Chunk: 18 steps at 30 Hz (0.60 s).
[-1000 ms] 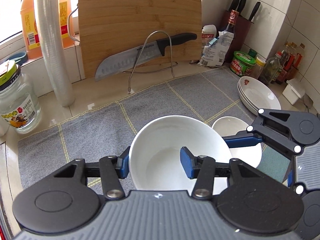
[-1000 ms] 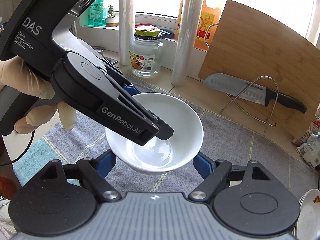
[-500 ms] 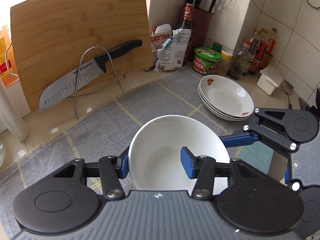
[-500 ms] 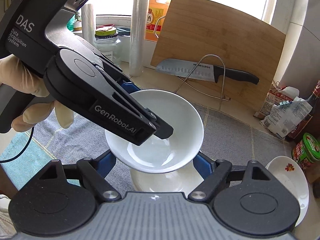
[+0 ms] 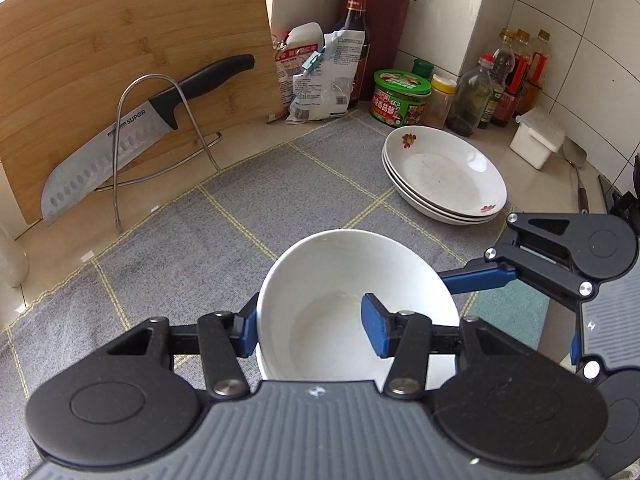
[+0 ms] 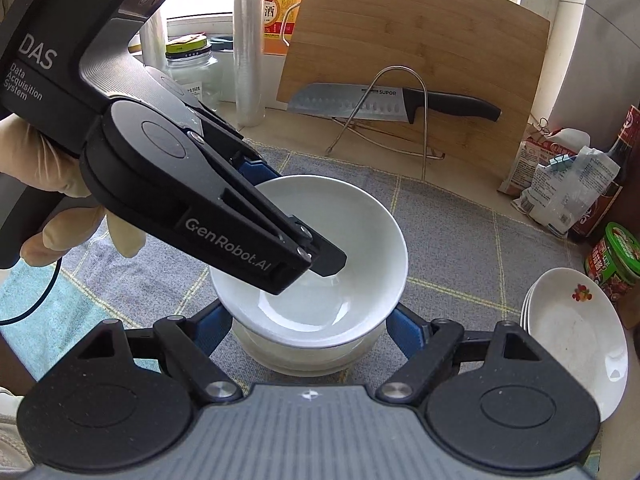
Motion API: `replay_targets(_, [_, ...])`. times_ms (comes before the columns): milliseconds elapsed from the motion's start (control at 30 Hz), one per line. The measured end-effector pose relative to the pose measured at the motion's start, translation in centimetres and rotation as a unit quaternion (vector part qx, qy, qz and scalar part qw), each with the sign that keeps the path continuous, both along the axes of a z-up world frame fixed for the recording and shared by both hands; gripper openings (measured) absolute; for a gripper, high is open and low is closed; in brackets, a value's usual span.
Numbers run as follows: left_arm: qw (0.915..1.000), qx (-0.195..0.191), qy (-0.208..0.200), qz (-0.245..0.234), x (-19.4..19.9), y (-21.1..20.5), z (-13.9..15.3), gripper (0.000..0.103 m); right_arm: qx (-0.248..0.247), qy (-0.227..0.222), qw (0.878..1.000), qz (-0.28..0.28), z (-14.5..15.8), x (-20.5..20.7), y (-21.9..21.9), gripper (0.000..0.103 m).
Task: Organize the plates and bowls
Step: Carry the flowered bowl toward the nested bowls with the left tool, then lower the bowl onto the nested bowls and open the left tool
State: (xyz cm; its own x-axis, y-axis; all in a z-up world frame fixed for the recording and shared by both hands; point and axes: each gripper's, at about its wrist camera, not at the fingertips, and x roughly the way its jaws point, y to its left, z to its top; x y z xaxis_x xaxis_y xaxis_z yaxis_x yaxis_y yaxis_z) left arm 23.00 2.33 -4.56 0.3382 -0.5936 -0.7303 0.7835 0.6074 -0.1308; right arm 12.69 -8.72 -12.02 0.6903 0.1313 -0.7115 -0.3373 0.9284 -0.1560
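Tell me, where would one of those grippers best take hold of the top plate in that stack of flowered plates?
Probably by the rim of the top plate, coming from its open mat-facing side with one finger above and one below. The plate is shallow and wide, nested on others, and jars and bottles crowd the back.

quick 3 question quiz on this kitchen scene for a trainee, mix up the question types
1. True or false: the knife leans in a wire stand in front of the cutting board.
2. How does the left gripper hold the upper bowl? A: one of its jaws inside the rim, one outside. B: both outside. C: under the base.
3. How many plates are in the stack?
Key: 1 true; 2 A; 3 three.
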Motion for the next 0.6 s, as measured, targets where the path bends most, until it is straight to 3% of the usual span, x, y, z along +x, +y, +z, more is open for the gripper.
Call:
replay_targets(267, [1.0, 0.006, -0.004, 0.002, -0.17, -0.23, -0.44, 0.05, 0.003, 0.01, 1.0, 0.001, -0.59, 0.36, -0.23, 0.087])
replay_targets(467, [0.9999, 0.004, -0.009, 0.004, -0.24, -0.37, -0.51, 0.062, 0.001, 0.009, 1.0, 0.001, -0.63, 0.4, -0.17, 0.087])
replay_targets(600, [0.9997, -0.003, -0.026, 0.002, -0.51, -0.26, -0.24, 0.065, -0.001, -0.01, 1.0, 0.009, -0.49, 0.11, -0.04, 0.103])
